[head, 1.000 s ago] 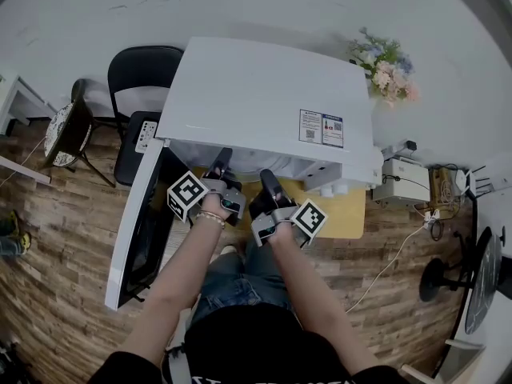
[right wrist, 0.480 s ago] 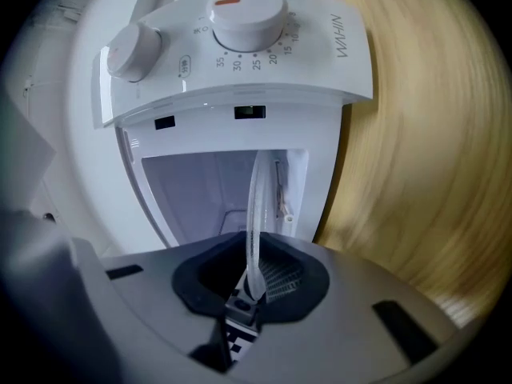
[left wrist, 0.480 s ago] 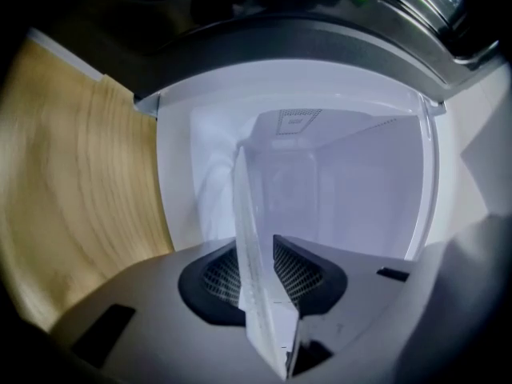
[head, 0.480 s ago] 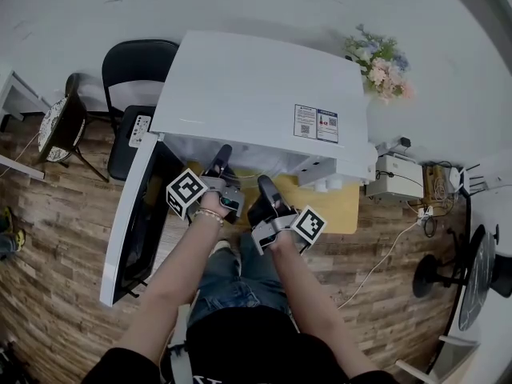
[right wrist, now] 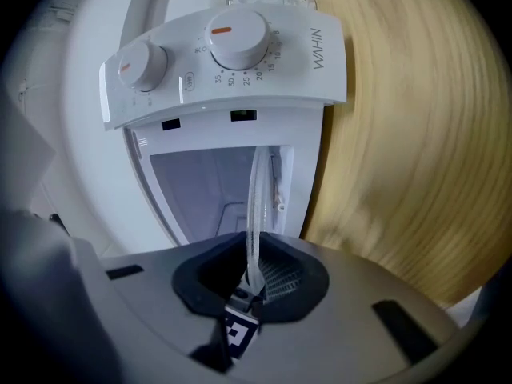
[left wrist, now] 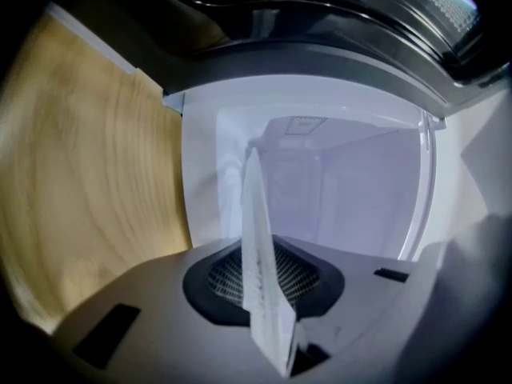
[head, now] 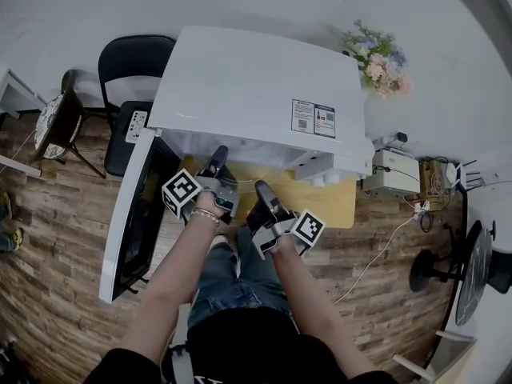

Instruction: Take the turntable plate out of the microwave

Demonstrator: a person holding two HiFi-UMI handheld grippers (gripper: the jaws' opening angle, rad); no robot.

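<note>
The clear glass turntable plate shows edge-on in both gripper views, as a thin pane (left wrist: 254, 214) and as a glass rim (right wrist: 259, 190). My left gripper (left wrist: 260, 290) has just been closing its jaws, and its pads now press on the plate's edge. My right gripper (right wrist: 254, 282) is shut on the opposite rim. Both point level into the white microwave (head: 256, 86), whose door (head: 132, 222) hangs open at the left. In the head view the left gripper (head: 217, 165) and right gripper (head: 262, 194) sit at the opening. There the glass is hard to make out.
The microwave stands on a yellow wooden table (head: 334, 205). Its control panel with two knobs (right wrist: 228, 50) is beside the right gripper. A black chair (head: 132, 66) with a remote (head: 134, 126) stands at the left, with flowers (head: 380, 58) and a white box (head: 392, 174) at the right.
The right gripper has drawn back a little from the microwave's opening toward the person. The left gripper has stayed about where it was.
</note>
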